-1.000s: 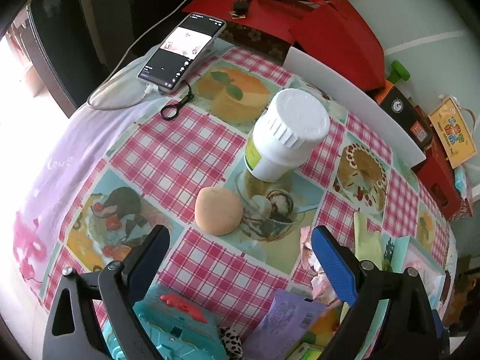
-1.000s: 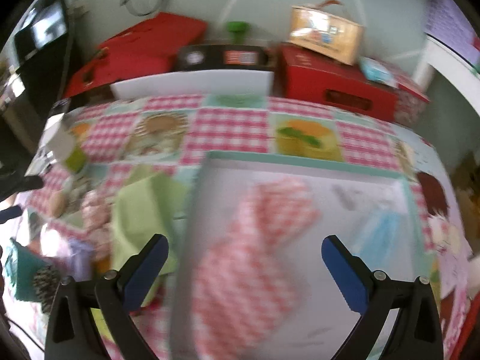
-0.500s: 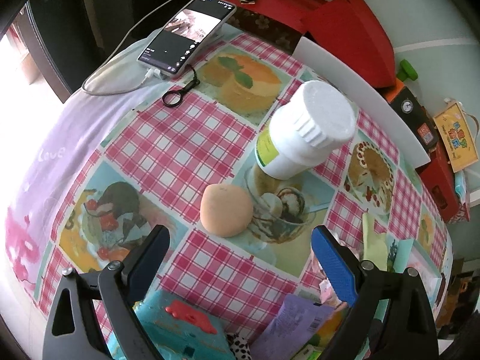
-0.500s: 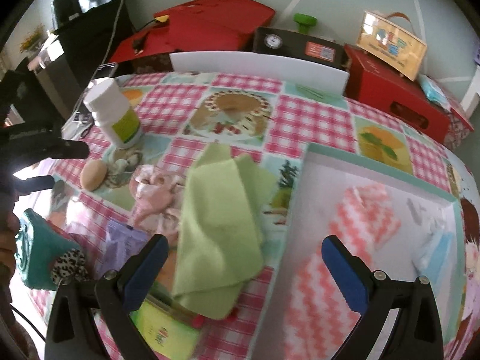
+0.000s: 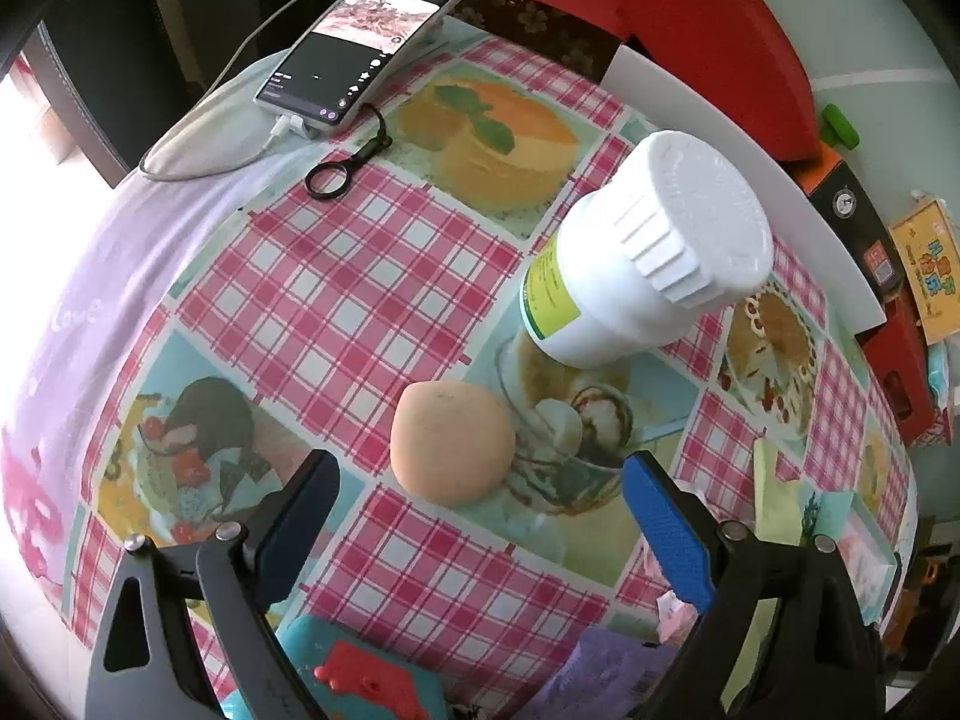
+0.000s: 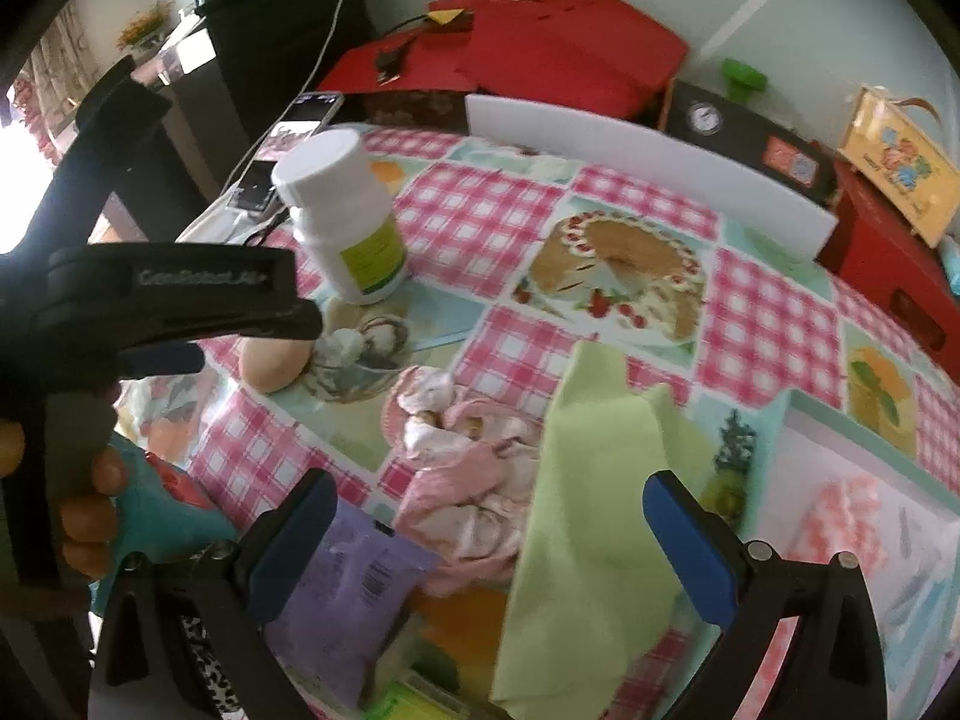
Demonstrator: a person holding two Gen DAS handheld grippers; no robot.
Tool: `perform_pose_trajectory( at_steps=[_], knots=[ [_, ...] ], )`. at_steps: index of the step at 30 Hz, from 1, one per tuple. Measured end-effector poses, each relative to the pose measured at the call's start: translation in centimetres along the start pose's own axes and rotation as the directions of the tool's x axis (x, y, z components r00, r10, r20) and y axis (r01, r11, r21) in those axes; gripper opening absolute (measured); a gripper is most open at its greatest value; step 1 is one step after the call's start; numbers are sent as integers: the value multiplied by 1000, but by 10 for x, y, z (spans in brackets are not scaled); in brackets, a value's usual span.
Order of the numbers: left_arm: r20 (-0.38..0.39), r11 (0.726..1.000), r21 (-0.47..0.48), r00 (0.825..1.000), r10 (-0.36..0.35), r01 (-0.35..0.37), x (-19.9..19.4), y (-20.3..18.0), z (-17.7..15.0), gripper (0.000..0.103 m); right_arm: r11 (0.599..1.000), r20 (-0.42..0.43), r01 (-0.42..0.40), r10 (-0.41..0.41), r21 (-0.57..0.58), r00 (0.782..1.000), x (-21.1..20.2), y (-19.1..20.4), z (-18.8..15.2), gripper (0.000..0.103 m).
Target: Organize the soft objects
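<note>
A peach-coloured soft ball (image 5: 451, 443) lies on the checked tablecloth (image 5: 336, 276), just ahead of my open left gripper (image 5: 480, 483), between its blue pads and untouched. In the right wrist view a light green cloth (image 6: 594, 492) and a crumpled pink cloth (image 6: 468, 462) lie under my open right gripper (image 6: 489, 513), which holds nothing. A pink-and-white zigzag cloth (image 6: 846, 504) rests in the white tray (image 6: 828, 414) at right. The ball (image 6: 270, 366) shows there too, partly hidden by the left gripper (image 6: 192, 324) and the hand holding it.
A white pill bottle (image 5: 642, 252) stands right behind the ball. A phone (image 5: 366, 42) on a cable and a black ring (image 5: 327, 180) lie at the far left. Red boxes (image 6: 540, 54) and a white board (image 6: 648, 150) line the back. A purple packet (image 6: 354, 588) and teal toy (image 5: 354, 678) lie near.
The left gripper moved forward toward the ball, which now sits between its pads. The right gripper swung left from over the tray to above the green and pink cloths.
</note>
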State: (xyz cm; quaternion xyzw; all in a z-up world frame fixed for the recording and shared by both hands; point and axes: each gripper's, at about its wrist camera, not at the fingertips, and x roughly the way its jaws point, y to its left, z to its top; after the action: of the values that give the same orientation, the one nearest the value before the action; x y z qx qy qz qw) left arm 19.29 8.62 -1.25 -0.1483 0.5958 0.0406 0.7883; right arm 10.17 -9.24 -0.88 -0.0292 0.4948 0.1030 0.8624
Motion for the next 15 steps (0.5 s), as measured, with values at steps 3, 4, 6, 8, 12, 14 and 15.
perform_pose_trajectory(
  at_steps=[3,4,6,8,12,14,15],
  knots=[
    [-3,1000,-6,1000,-10,10,1,2,3,95,994,-50,-108,109,27,993,5,-2,4,103],
    [-8,1000,-15,1000,-18,18,1,3,4,95,991,-70,-133,135,29,988,6,-2,6,103],
    [-31,998,-39,998,-48,47,4,8,8,95,986,-110,-165,164,2,980,5,4,14,103],
    [-76,991,-87,991,-109,102,6,17,9,95,979,-173,-197,186,-47,967,4,11,20,103],
    [-104,991,-90,989,-104,95,3,23,15,95,979,-263,-175,142,-108,954,8,18,28,103],
    [-134,994,-74,987,-91,81,2,23,21,95,980,-281,-130,84,-149,956,12,21,31,103],
    [-148,995,-67,985,-90,80,3,23,24,95,979,-293,-128,77,-159,953,14,23,32,103]
  ],
)
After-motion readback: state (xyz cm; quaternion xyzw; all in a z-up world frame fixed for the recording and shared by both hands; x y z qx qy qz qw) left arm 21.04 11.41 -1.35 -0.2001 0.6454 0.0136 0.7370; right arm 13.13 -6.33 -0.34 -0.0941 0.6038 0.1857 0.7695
